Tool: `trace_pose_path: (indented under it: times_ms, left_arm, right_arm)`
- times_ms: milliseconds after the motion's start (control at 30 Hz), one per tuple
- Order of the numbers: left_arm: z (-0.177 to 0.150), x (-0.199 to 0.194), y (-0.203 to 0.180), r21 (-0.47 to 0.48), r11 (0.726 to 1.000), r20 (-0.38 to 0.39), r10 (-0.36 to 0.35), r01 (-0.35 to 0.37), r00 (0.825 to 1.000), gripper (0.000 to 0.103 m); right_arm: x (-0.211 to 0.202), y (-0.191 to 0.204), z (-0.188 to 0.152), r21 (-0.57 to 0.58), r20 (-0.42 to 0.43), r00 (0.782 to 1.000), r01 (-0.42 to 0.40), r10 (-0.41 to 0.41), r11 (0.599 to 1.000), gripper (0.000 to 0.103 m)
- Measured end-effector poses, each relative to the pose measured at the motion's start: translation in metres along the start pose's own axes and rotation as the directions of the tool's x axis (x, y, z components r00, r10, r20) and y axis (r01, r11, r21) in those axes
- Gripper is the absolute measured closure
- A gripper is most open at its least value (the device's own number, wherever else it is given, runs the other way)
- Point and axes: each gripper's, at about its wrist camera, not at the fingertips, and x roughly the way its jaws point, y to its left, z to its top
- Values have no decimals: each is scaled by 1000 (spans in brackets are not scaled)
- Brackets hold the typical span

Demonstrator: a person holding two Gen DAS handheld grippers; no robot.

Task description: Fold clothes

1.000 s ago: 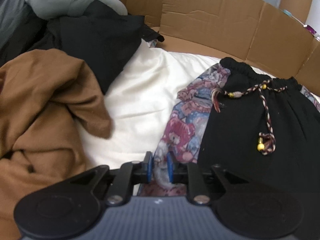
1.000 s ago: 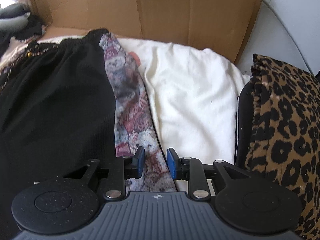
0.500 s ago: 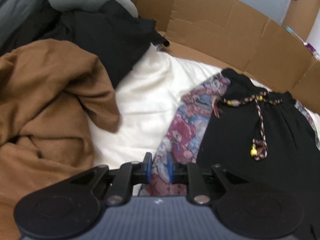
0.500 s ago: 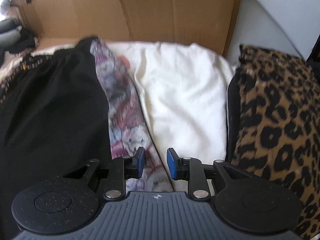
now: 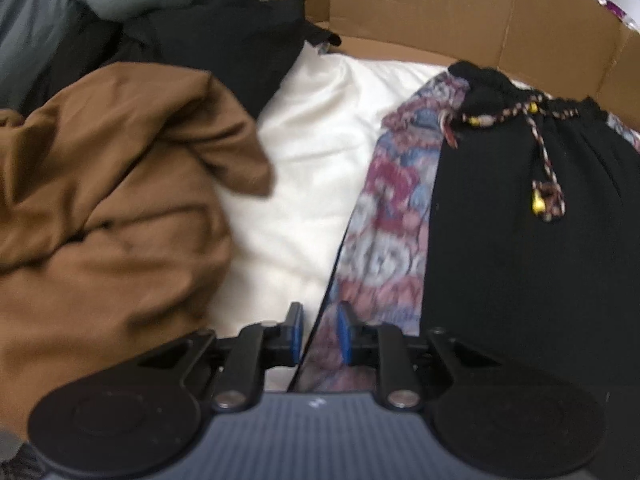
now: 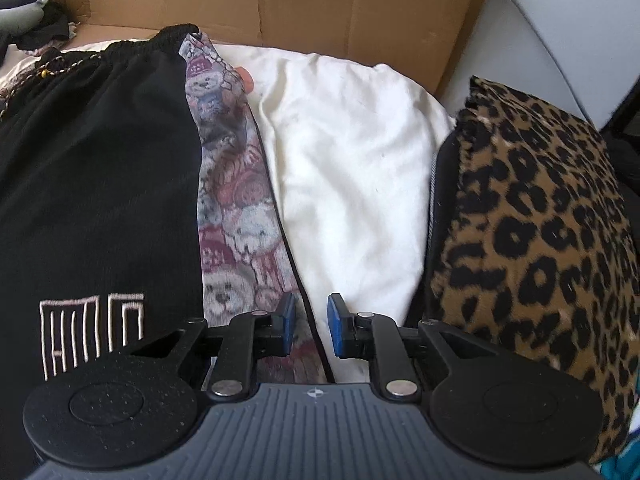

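black trousers (image 5: 520,264) with teddy-print side panels lie flat on the white bedding (image 5: 320,184), waistband toward 12 o'clock by the cardboard wall (image 5: 420,4), braided drawstring (image 5: 540,152) loose on the front. left view: printed panel (image 5: 384,232) runs from 12 down to 6, its dark edge passing between the left gripper (image 5: 318,332) fingers; pads a little apart, opening slightly, no squeeze on the cloth visible. right view: other printed panel (image 6: 236,216) likewise ends between the right gripper (image 6: 310,324) pads; jaws closing, gap still visible on both sides of the hem, so not yet clamped.

surroundings: brown garment (image 5: 112,208) heaped at 9 o'clock in left view, black clothing (image 5: 224,48) at 11; leopard-print cushion (image 6: 540,232) at 3 o'clock in right view.

judgement: step in hand looks like taking both side edges before a fold. do it well by catching both layers of each panel, matching heights, keeping the cloth taut between hands, and lifting clear of the brown heap and cushion. drawstring may snag if dragged.
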Motion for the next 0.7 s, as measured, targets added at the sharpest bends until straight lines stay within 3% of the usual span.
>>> trace_pose_path:
  times_ms: [200, 300, 500, 700]
  left_arm:
    - [-15, -13, 12, 54, 998, -46, 40, -38, 998, 81]
    - [-19, -25, 20, 31, 997, -49, 67, -65, 997, 82]
    - [-11, -56, 25, 1, 1000, 24, 16, -16, 1000, 82]
    - [-7, -52, 6, -1, 999, 55, -45, 45, 997, 82]
  right_arm:
    - [-23, -12, -8, 45, -16, 1000, 7, -6, 999, 79]
    - [-45, -15, -13, 74, 26, 1000, 5, -7, 997, 79]
    - [-73, -3, -27, 74, 82, 996, -40, 34, 996, 78]
    - [-61, 18, -38, 74, 80, 996, -41, 35, 996, 77]
